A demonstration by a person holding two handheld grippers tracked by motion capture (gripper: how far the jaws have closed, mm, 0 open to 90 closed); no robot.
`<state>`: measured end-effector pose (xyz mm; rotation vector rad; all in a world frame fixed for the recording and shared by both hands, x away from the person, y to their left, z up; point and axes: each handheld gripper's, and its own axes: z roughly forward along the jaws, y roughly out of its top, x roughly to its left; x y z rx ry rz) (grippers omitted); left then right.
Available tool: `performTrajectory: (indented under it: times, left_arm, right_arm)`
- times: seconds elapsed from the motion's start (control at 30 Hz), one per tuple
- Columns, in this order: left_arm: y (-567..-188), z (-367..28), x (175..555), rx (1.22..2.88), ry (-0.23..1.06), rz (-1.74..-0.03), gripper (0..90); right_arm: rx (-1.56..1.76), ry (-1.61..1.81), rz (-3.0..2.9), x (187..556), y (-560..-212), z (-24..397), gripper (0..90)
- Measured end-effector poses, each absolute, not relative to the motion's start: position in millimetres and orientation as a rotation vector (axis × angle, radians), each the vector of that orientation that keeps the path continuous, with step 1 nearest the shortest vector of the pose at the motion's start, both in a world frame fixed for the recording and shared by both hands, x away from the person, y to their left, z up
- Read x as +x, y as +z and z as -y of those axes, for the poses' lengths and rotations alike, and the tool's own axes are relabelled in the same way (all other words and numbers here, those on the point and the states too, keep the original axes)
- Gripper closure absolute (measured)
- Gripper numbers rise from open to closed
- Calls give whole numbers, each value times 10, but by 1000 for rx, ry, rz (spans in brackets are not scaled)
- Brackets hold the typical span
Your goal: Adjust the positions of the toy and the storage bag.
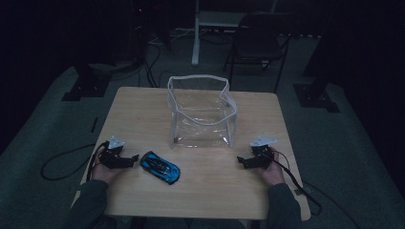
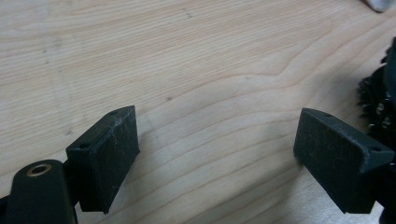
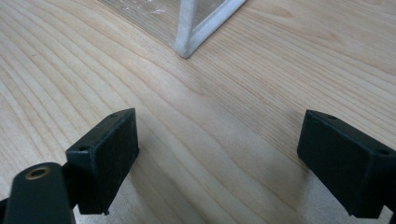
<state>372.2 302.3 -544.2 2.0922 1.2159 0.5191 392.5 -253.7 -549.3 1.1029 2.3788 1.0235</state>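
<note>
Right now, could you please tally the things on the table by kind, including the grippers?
Toy car, blue: 1
Clear bag with white trim: 1
Grippers, left gripper and right gripper, both with jaws open: 2
Total: 4

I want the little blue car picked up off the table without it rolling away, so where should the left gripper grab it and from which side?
Probably across the blue toy car's middle, from above, jaws on its two long sides. It lies flat on the table at a slant just right of the open left gripper, and its body is long and narrow, so turn the jaws to match that slant.
</note>
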Motion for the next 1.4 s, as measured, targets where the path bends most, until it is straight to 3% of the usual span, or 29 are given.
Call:
performTrajectory:
  times: [0.3,0.57,1.1,1.33,1.4]
  left_arm:
    - [-5435,-3008,3725,2106,509,-1200,147]
    - [-5388,-3026,3677,2126,471,-1166,282]
    - [-5304,-3036,3591,2086,478,-1128,285]
    - [-5245,-3026,3572,2059,499,-1112,287]
    - [-5209,-3011,3566,2044,499,-1107,306]
  right_arm:
    - [1101,1025,-2380,3901,-5494,2551,122]
    - [1113,1020,-2373,3888,-5493,2553,122]
    - [1118,1018,-2368,3873,-5492,2562,125]
    - [1054,971,-2349,3788,-5430,2433,173]
    - [1032,1026,-2336,3782,-5361,2382,264]
